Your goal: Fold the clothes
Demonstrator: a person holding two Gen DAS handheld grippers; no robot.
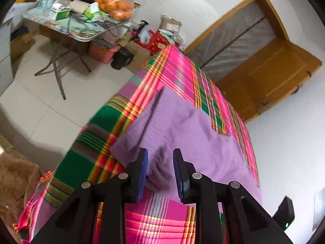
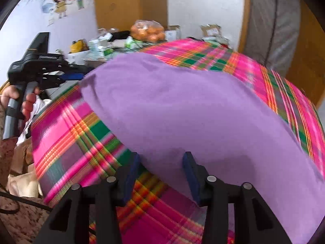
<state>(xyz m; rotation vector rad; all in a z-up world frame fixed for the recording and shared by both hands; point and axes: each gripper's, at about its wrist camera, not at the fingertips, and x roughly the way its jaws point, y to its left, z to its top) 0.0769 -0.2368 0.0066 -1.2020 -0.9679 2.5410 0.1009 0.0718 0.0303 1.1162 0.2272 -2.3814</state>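
A purple garment (image 1: 182, 134) lies folded and flat on a pink and green plaid sheet (image 1: 170, 65). In the left wrist view my left gripper (image 1: 160, 152) hovers over the garment's near corner. Its blue pads stand apart, with a ridge of purple cloth in the gap. In the right wrist view my right gripper (image 2: 162, 154) is open over the garment's (image 2: 182, 105) near edge, and the cloth runs between its fingers. The left gripper (image 2: 81, 74), held by a hand (image 2: 28, 101), shows at the garment's far left corner there.
A cluttered folding table (image 1: 85, 34) carries boxes and a bag of oranges (image 1: 115, 6). Boxes and a pink bin (image 1: 101, 50) stand on the tiled floor beside the sheet's far end. A wrapped mattress (image 1: 233, 40) leans by a wooden door (image 1: 270, 73).
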